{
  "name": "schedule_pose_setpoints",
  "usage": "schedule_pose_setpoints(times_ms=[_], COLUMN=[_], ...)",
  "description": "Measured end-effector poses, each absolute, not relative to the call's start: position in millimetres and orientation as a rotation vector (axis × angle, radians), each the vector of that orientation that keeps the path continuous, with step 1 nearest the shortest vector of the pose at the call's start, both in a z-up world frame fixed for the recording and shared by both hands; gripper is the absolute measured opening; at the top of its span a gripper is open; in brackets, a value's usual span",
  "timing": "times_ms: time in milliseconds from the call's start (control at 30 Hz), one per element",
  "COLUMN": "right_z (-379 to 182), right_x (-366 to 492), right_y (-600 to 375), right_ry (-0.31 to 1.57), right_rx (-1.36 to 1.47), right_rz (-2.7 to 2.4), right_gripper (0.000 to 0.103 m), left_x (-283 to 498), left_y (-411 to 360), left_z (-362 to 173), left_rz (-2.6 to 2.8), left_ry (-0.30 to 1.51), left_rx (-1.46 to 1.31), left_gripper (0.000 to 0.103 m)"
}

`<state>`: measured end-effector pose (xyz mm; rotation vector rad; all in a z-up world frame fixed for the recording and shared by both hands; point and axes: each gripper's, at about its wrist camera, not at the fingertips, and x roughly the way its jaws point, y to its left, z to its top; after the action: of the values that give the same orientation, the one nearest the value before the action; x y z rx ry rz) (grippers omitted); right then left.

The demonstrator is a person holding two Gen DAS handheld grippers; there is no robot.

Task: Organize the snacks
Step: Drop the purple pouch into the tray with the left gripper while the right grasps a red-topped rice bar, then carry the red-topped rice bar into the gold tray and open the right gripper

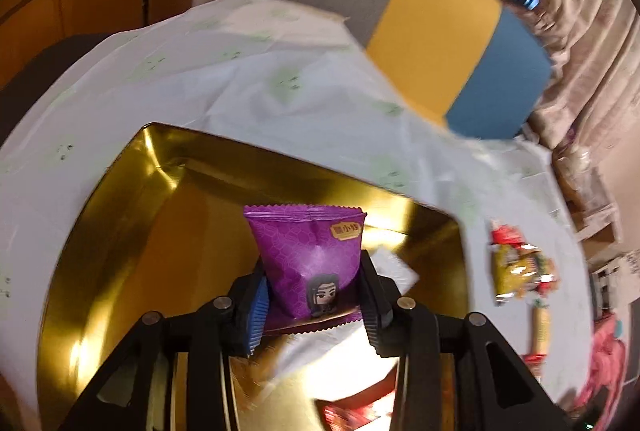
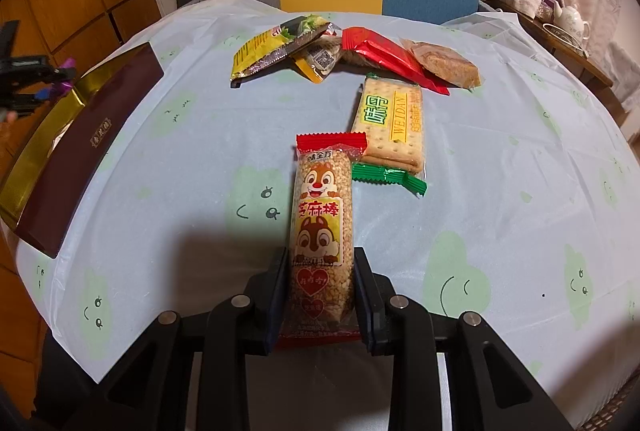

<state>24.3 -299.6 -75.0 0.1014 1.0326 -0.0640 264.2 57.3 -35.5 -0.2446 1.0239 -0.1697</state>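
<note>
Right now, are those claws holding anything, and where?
Left gripper pinches the purple packet near its bottom. Right gripper squeezes the sesame stick at its lower end.

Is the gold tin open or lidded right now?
Open. The left-wrist view looks straight into the gold tin's shiny interior, where the left claw holds the purple packet; no lid covers it.

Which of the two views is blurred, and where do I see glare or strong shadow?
Left wrist view: motion blur smears the chair and the loose snacks at right; bright glare on the gold tin below the left gripper holding the purple packet. Right wrist view: sharp, with a dark shadow on the tablecloth left of the right gripper, which clamps the sesame bar.
</note>
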Motion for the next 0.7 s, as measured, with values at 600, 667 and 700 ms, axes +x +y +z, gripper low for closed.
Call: schedule_pose_setpoints(times_ms=[600,667,700], right_z=[-75.3,-75.2,-75.1], right_x=[25.3,25.4,25.4], right_y=[-295.3,-294.9,-295.3], right_ry=[1.033,1.035,1.035], right_rx=[0.094,0.096,0.1], right_rz=[-0.098,-0.1,-0.101], right_gripper=[0.031,0.031,0.031], left_x=[161.1,142.6,135.0], left_y=[48.4,43.1,40.6], left_z=[-4.5,1.1,3.1], left_rz=[-0.121,-0.14,-0.147], left_ry=[0.916,0.891,0.884], left_rx=[-0.154,-0.148,-0.147], left_gripper=[0.058,0.058,0.058])
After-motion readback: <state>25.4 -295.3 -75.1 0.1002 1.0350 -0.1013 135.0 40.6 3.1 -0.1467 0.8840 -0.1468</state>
